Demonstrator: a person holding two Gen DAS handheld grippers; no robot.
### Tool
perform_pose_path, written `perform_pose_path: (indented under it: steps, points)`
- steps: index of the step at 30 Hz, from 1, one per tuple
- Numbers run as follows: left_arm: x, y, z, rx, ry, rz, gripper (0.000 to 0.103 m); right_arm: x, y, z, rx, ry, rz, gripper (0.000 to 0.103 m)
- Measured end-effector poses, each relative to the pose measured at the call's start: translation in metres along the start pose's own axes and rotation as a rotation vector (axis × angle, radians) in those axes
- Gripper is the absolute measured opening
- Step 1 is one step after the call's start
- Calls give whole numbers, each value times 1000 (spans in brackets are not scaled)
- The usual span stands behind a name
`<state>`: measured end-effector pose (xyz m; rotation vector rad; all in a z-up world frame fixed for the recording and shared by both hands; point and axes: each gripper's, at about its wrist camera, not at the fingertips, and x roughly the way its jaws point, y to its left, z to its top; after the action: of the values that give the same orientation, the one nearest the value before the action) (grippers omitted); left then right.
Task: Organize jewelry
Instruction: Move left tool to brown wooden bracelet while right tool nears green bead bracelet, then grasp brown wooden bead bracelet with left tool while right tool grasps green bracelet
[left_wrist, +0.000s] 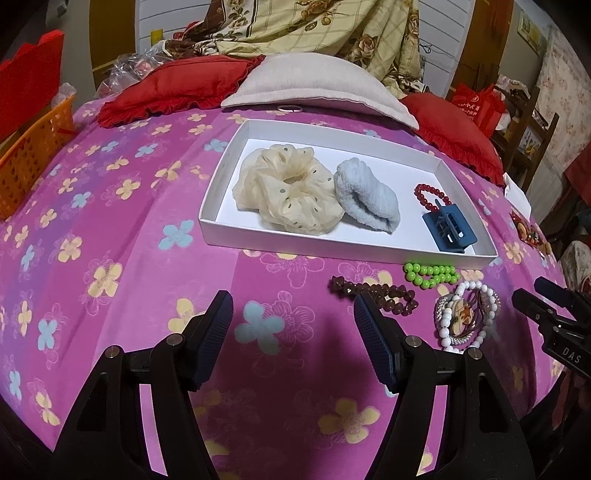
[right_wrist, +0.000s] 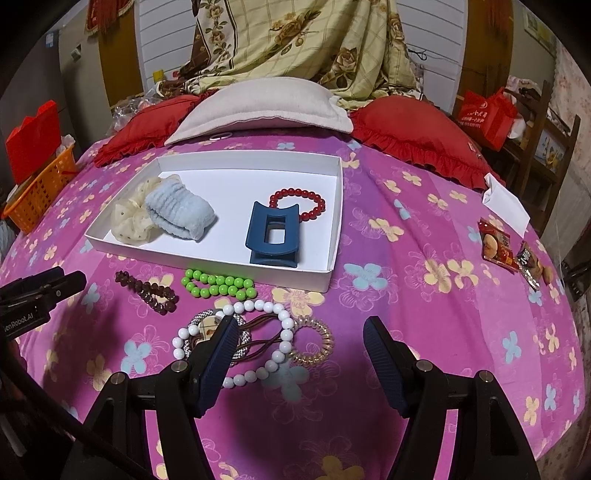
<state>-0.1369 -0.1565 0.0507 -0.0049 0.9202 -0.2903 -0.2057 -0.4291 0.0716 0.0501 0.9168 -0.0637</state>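
Observation:
A white tray (left_wrist: 229, 177) (right_wrist: 334, 218) on the pink bedspread holds a cream scrunchie (left_wrist: 284, 188) (right_wrist: 127, 218), a light blue scrunchie (left_wrist: 365, 195) (right_wrist: 181, 212), a red bead bracelet (left_wrist: 424, 192) (right_wrist: 295, 194) and a blue claw clip (left_wrist: 448, 227) (right_wrist: 273, 234). In front of the tray lie a green bead bracelet (left_wrist: 430, 275) (right_wrist: 218, 284), a brown bead hair clip (left_wrist: 373, 291) (right_wrist: 147, 291), a white bead bracelet (left_wrist: 465, 314) (right_wrist: 280, 336), a rhinestone brooch (right_wrist: 203, 325) and a gold coil hair tie (right_wrist: 314, 339). My left gripper (left_wrist: 293, 343) is open and empty, left of the loose pieces. My right gripper (right_wrist: 301, 358) is open over the white bracelet.
An orange basket (left_wrist: 29, 162) (right_wrist: 40, 195) stands at the left bed edge. Red pillows (left_wrist: 173, 88) (right_wrist: 417, 133) and a grey pillow (left_wrist: 314, 85) (right_wrist: 266, 107) lie behind the tray. Snack packets (right_wrist: 498, 243) and a white paper (right_wrist: 506, 203) lie at the right.

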Motion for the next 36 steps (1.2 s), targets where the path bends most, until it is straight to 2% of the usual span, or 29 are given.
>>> perform_pose_path:
  steps: [6, 12, 14, 16, 20, 22, 23, 25, 31, 32, 33, 34, 35, 36]
  points:
    - [4, 1, 2, -13, 13, -25, 68, 6, -4, 2, 6, 6, 23, 68]
    - [15, 11, 14, -140, 65, -151, 68, 15, -15, 8, 16, 11, 94, 68]
    - [23, 12, 18, -174, 85, -170, 70, 20, -19, 10, 27, 14, 122, 68]
    - [32, 9, 22, -178, 114, -158, 70, 25, -23, 13, 36, 28, 171, 67]
    - [47, 2, 24, -180, 149, -165, 70, 35, -18, 19, 16, 55, 231, 48]
    - [53, -4, 24, -167, 165, -160, 70, 44, -10, 24, -10, 72, 252, 46]
    - [56, -8, 24, -157, 173, -157, 70, 48, -7, 25, -21, 79, 259, 42]
    - [61, -16, 24, -119, 190, -146, 70, 58, 1, 29, -44, 102, 281, 39]
    - [65, -30, 23, -24, 172, -96, 70, 86, 17, 32, -92, 173, 307, 35]
    - [65, -31, 23, -15, 166, -93, 68, 87, 18, 33, -101, 159, 302, 34]
    - [65, -32, 22, 0, 158, -87, 61, 89, 20, 32, -118, 156, 294, 34]
    - [65, -33, 22, 20, 153, -80, 46, 90, 22, 33, -129, 153, 289, 34]
    - [66, -36, 22, 35, 150, -72, 39, 90, 22, 34, -133, 153, 285, 32]
    - [66, -37, 21, 47, 153, -74, 27, 92, 24, 34, -142, 149, 279, 29]
